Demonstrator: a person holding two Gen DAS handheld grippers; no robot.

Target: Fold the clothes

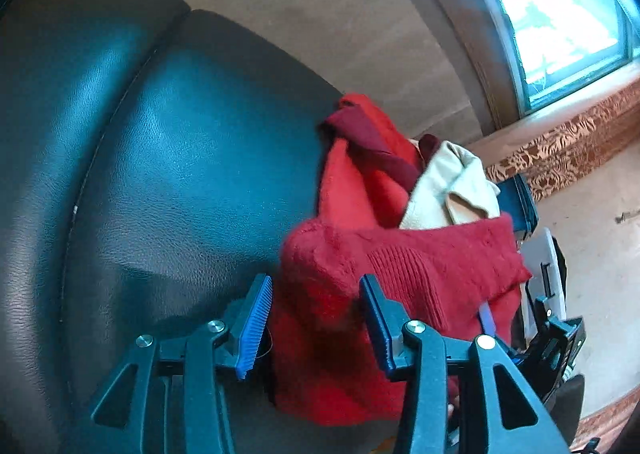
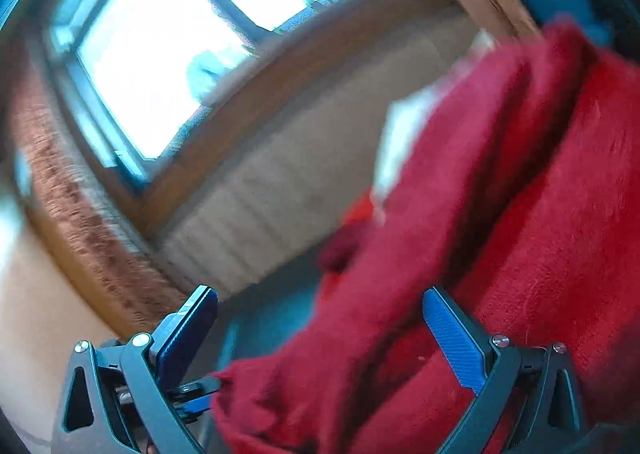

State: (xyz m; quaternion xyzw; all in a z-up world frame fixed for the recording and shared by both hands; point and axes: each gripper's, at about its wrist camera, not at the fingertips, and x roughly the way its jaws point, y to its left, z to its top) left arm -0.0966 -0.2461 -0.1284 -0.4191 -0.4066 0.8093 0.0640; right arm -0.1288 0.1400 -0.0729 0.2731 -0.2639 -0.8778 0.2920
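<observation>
On sofa [image 1: 168, 158]: heaped red sweater [image 1: 400, 266].

Red sweater [image 1: 400, 270], cream garment [image 1: 448, 190] — dark teal leather cushion [image 1: 160, 158].

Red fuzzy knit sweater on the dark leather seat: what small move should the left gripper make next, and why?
Probably ease forward and close on the near fold. The left gripper stands open with the red fuzzy knit sweater bunched between its pads but not pinched. The right gripper is open too, so nothing holds the cloth yet on the dark leather seat.
</observation>
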